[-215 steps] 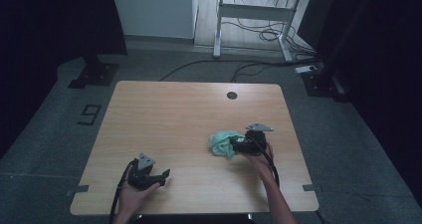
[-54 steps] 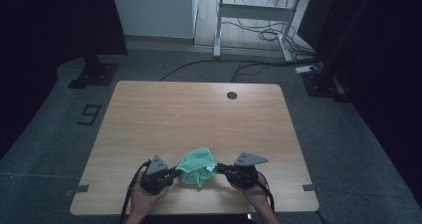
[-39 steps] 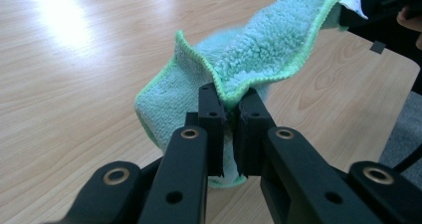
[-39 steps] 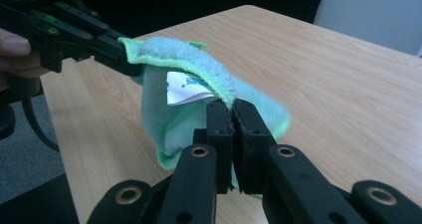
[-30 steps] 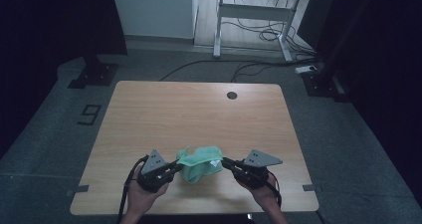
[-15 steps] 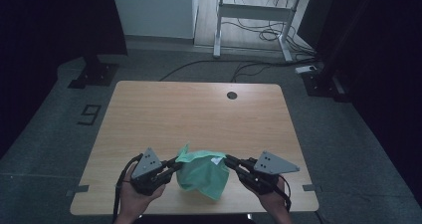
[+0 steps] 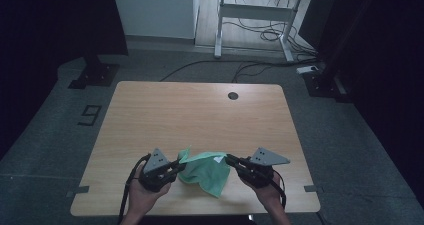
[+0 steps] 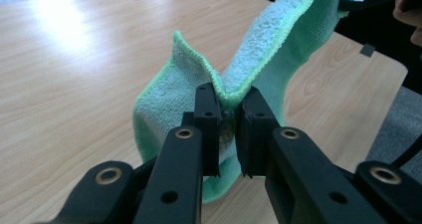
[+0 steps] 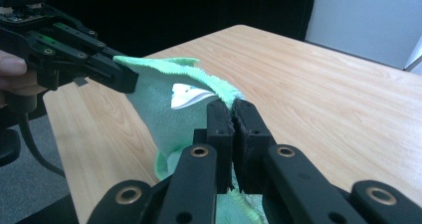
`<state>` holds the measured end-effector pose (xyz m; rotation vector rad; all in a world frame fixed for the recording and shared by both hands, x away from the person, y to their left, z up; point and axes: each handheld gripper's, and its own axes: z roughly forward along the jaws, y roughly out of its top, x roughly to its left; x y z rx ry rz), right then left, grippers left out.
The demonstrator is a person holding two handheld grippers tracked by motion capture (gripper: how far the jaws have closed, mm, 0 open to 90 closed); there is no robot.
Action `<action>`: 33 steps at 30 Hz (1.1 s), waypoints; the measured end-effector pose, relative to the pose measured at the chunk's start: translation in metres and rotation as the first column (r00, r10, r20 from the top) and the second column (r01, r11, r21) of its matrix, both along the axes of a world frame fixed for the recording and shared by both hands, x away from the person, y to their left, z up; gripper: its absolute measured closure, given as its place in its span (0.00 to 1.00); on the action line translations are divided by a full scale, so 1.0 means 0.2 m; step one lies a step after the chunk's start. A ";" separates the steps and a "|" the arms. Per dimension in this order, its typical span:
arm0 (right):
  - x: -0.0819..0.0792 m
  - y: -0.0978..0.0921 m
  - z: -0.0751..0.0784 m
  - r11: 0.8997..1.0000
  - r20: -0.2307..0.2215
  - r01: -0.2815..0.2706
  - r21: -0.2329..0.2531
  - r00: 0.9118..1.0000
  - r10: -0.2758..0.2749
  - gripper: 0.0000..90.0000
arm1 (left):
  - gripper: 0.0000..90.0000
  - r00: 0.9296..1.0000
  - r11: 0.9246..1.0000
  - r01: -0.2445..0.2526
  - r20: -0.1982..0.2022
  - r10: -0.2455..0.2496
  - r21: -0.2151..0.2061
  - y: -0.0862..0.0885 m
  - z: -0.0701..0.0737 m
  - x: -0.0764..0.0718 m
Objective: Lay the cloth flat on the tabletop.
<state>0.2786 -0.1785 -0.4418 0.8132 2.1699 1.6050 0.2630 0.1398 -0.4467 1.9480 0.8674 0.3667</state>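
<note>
Near my edge of the table (image 7: 150, 110), the cloth (image 7: 205, 167) hangs between my two grippers, its upper hem stretched from one to the other and the rest drooping toward the wood. My left gripper (image 7: 176, 164) is pinching one end of that hem; in the left gripper view the jaws are pressed on a fold of green terry (image 8: 226, 92), with cloth bunched up on either side of them. My right gripper (image 7: 231, 160) is clamped on the other end, close to a small white label (image 9: 186, 94) sewn near the edge.

I judge the cloth light and quite limp: it sags and folds under its own weight and will not hold any shape by itself. The looped pile should give the jaws good purchase, so slipping seems unlikely, and nothing about it can break. The best places to hold are the corners or the stitched hem, where it is thickest. My left grip sits a little inside the corner, with a flap standing free above it, so that end may spread unevenly when I lay it flat.
</note>
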 end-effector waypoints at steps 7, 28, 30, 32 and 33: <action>0.04 0.00 -0.05 1.000 -0.031 0.007 -0.007 1.000 -0.007 0.96 | 0.89 1.000 1.000 -0.027 -0.011 0.027 0.009 -0.01 -0.05 0.06; 0.57 0.06 -0.20 0.967 -0.125 0.198 -0.159 0.968 -0.219 0.66 | 0.43 0.988 0.991 -0.129 -0.081 0.132 0.045 -0.08 -0.13 0.46; 0.56 0.05 -0.19 0.969 -0.124 0.203 -0.142 0.967 -0.221 0.66 | 0.42 0.988 0.989 -0.142 -0.063 0.144 0.040 -0.04 -0.13 0.43; 0.53 0.04 -0.18 0.971 -0.113 0.203 -0.129 0.969 -0.218 0.62 | 0.40 0.987 0.989 -0.142 -0.066 0.145 0.043 -0.02 -0.13 0.41; 0.52 0.04 -0.18 0.971 -0.114 0.203 -0.126 0.969 -0.218 0.62 | 0.40 0.987 0.988 -0.144 -0.067 0.147 0.054 0.00 -0.13 0.40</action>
